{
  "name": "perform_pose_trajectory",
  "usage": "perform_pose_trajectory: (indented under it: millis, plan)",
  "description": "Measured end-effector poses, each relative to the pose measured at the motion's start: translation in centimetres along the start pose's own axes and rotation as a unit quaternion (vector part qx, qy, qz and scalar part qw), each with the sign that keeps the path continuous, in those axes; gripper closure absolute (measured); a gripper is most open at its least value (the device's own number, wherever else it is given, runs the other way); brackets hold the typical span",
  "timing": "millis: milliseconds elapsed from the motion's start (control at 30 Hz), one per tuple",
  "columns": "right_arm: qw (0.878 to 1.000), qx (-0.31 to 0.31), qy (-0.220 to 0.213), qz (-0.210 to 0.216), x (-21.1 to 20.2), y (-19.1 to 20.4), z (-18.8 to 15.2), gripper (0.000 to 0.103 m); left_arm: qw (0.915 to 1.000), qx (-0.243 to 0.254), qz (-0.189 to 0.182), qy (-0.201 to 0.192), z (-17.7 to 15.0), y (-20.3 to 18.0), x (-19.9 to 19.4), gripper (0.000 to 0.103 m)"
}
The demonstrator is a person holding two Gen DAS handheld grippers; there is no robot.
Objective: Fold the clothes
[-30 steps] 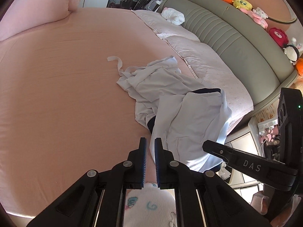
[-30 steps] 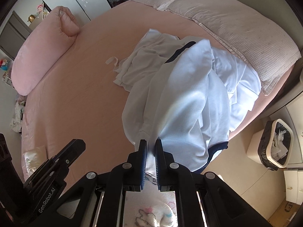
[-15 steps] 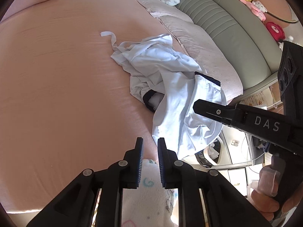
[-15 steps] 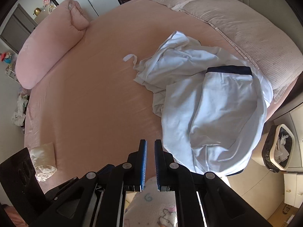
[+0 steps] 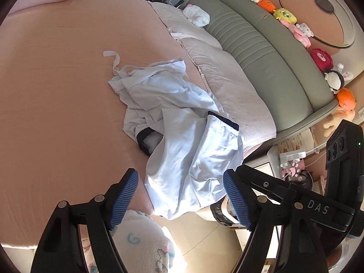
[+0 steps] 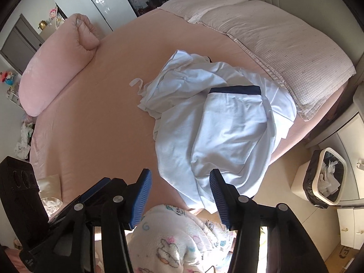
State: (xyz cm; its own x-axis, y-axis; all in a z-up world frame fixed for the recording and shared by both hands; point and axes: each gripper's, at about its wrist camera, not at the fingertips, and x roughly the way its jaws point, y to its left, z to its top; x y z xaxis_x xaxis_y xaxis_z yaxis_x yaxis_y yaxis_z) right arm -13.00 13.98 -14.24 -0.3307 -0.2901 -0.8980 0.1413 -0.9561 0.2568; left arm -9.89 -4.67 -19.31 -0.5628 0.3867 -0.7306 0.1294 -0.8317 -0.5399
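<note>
Folding has hardly begun, by the look of it; the crumpled pale white garments with navy trim (image 5: 182,136) lie in one loose heap on the pink bed sheet (image 5: 56,102), near its right edge beside the checked pillows (image 6: 284,52), their near end hanging over the side; no flat panel or crease shows. The left gripper (image 5: 180,195) and right gripper (image 6: 180,196) hover above, jaws opening with nothing clamped between them; spreading, smoothing and folding all remain.

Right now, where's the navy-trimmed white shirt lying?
The white shirt lies crumpled on the pink bed near the long pillows, its lower part draping over the bed's edge, ahead of both grippers.
</note>
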Motion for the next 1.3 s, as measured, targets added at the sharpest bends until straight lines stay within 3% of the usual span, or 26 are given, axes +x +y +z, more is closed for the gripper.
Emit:
perform_pose_trajectory:
  millis: [100, 267, 767, 933, 1100, 1133, 1167, 1200, 1300]
  plan:
    - [1.0, 0.015, 0.01, 0.003, 0.0, -2.0, 0.3, 0.035, 0.9993, 0.033, 0.016, 0.01, -0.1, -1.6, 0.6, 0.027]
    - [0.996, 0.067, 0.017, 0.047, 0.9, -5.6, 0.0, 0.035, 0.9965, 0.071, 0.018, 0.042, -0.8, -3.6, 2.4, 0.027]
    - [0.988, 0.136, 0.05, 0.055, 4.0, -12.4, -1.4, 0.035, 0.9891, 0.106, 0.021, 0.099, -2.5, -7.2, 8.6, 0.027]
    - [0.984, 0.155, 0.06, 0.068, 5.2, -13.5, -1.6, 0.035, 0.9835, 0.131, 0.053, 0.114, -3.2, -7.9, 11.1, 0.027]
    - [0.98, 0.169, 0.06, 0.081, 6.0, -14.0, -1.6, 0.035, 0.9851, 0.129, 0.068, 0.091, -3.0, -7.8, 12.3, 0.028]
    - [0.98, 0.171, 0.06, 0.085, 6.1, -14.1, -1.6, 0.035, 0.9854, 0.129, 0.073, 0.083, -2.9, -7.7, 12.4, 0.029]
    - [0.979, 0.173, 0.06, 0.088, 6.3, -14.2, -1.5, 0.035, 0.9855, 0.129, 0.076, 0.08, -2.7, -7.6, 12.5, 0.039]
    - [0.979, 0.174, 0.061, 0.092, 6.4, -14.2, -1.5, 0.035, 0.9855, 0.129, 0.077, 0.079, -2.6, -7.5, 12.6, 0.057]
    - [0.978, 0.176, 0.062, 0.095, 6.7, -14.3, -1.3, 0.035, 0.9857, 0.121, 0.083, 0.083, -2.1, -6.9, 13.0, 0.078]
